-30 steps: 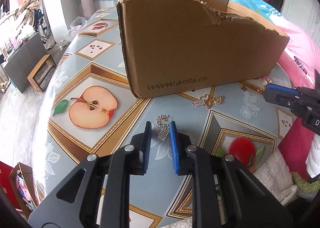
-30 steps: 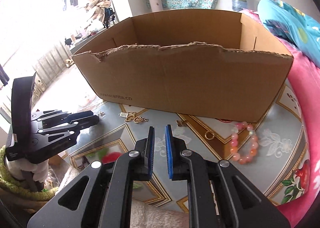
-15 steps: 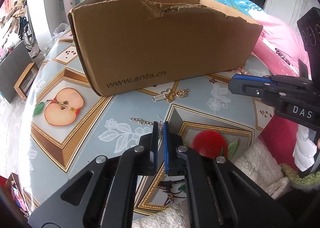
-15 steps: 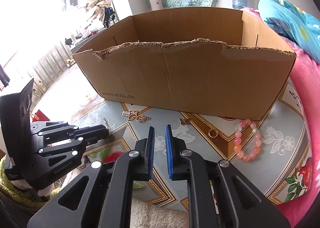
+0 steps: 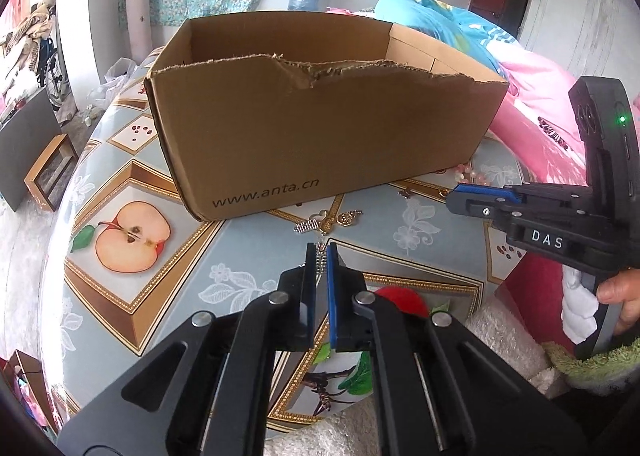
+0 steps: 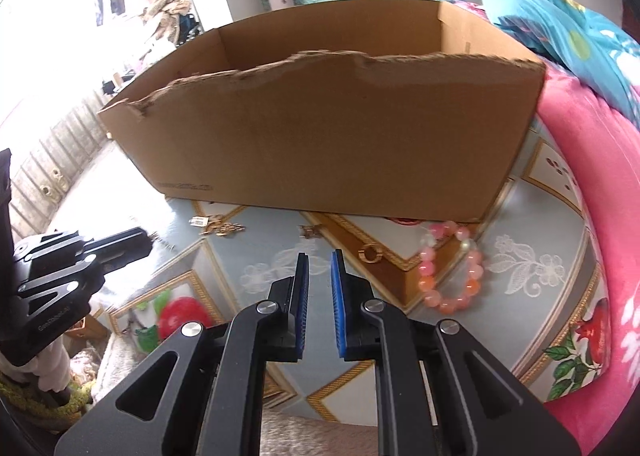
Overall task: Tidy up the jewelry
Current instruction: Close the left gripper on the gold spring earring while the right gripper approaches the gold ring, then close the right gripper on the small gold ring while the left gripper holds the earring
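Left wrist view: my left gripper [image 5: 321,256] is pinched on a thin silver chain [image 5: 320,260], whose links show between the blue pads and hang clear of the surface [image 5: 248,276]; the tight pinch suits so fine a piece, which would slip through any gap. I hold it short of the cardboard box [image 5: 320,135], whose torn front rim dips low, the easiest edge to carry jewellery over. Just beyond the fingertips a cluster of gold and silver charms [image 5: 326,220] lies on the surface against the foot of the box.

Right wrist view: my right gripper [image 6: 319,268] holds nothing, its pads a narrow gap apart, tilted down over the patterned surface. I judge it is kept ready for the next pick. Ahead of it a small gold ring [image 6: 370,252] lies on the surface, a pink bead bracelet [image 6: 450,268] lies just to its right near the box corner, and another small gold piece [image 6: 309,231] sits by the box wall. The box interior is hidden from both views.
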`<state>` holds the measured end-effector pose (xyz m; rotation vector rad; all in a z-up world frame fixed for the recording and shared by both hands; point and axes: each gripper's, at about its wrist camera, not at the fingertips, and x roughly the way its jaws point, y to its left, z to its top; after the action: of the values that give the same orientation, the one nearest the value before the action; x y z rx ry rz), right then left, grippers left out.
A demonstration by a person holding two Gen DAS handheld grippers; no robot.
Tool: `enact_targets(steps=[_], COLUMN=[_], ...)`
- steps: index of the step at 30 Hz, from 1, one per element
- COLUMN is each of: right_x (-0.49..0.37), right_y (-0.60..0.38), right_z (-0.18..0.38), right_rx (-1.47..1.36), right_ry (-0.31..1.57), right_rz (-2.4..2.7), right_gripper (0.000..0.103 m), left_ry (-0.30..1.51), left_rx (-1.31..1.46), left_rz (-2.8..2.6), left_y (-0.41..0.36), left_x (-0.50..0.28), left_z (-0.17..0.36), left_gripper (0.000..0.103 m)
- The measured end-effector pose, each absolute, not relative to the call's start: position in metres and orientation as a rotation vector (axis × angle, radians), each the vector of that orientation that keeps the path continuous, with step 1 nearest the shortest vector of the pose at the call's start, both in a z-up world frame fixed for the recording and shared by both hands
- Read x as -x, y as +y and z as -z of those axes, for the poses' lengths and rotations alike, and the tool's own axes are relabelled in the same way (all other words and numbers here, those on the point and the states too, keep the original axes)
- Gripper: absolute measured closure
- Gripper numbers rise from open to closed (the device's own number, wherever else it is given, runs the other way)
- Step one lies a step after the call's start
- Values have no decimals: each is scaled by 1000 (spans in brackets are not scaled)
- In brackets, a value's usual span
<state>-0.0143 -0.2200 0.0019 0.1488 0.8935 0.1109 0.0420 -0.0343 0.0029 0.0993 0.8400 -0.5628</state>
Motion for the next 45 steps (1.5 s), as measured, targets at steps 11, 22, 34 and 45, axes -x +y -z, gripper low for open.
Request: enact_targets(steps=[11,22,34,45], right_x=[-3,-11,-13,-18], right_y=[-230,-222,-226,-238], right_z=[14,14,13,15], right_rx=[-110,-40,22,-30], right_ry=[907,912,930,947], right_rz=[-26,-9,-42,-121], right_gripper=[91,83,83,91], left_ry=[862,876,878,873], left_rx=[-95,-92,-87,-88], left_rz=[556,558,557,558], left_y=[-34,-34,-33,-31], left_x=[-49,-53,-54,-54], left_z=[2,6,8,9], left_gripper=[99,99,99,99])
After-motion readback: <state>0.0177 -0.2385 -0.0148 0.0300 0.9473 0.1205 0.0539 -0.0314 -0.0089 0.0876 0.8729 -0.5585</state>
